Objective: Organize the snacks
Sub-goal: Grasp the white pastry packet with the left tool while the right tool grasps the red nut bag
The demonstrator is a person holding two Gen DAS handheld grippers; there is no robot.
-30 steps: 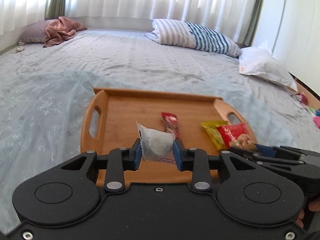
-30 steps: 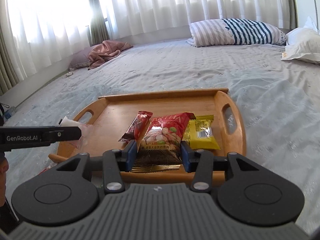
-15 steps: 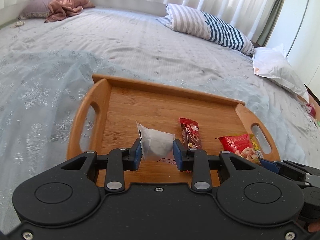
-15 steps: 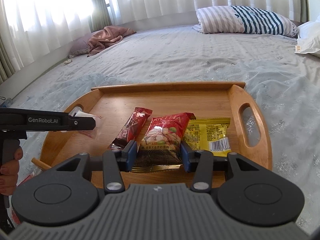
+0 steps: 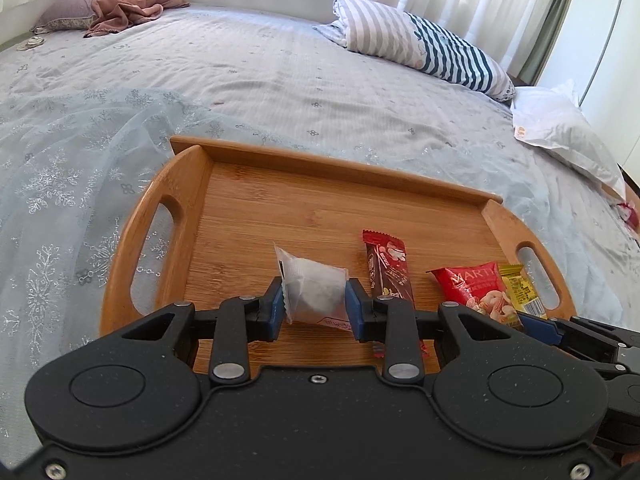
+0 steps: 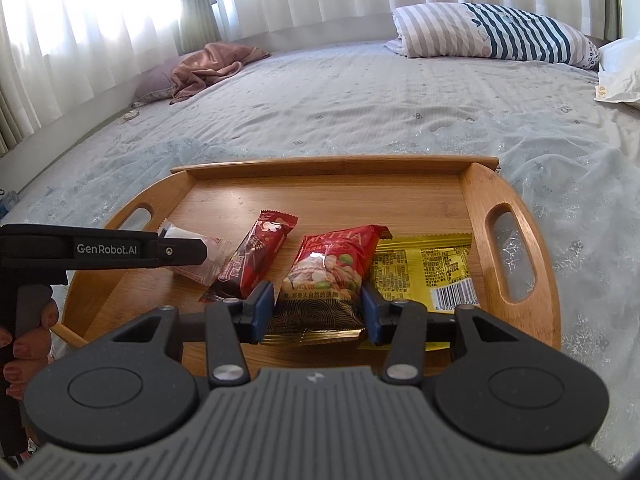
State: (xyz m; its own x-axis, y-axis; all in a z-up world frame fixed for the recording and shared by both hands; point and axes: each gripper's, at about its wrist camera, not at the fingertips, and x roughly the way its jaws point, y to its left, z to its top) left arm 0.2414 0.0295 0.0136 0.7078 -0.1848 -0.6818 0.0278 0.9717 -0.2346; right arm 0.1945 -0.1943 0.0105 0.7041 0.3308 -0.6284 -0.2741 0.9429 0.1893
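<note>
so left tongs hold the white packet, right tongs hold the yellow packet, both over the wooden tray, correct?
Not quite. The right tongs grip the red nut packet; the yellow packet lies beside it on the wooden tray, per the right wrist view. The left tongs do hold the white packet.

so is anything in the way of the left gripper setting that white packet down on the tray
Nothing visible. The left gripper is shut on the white packet over bare wood at the near left of the tray. The closest snack, the dark red bar, lies just to its right, clear of that spot.
</note>
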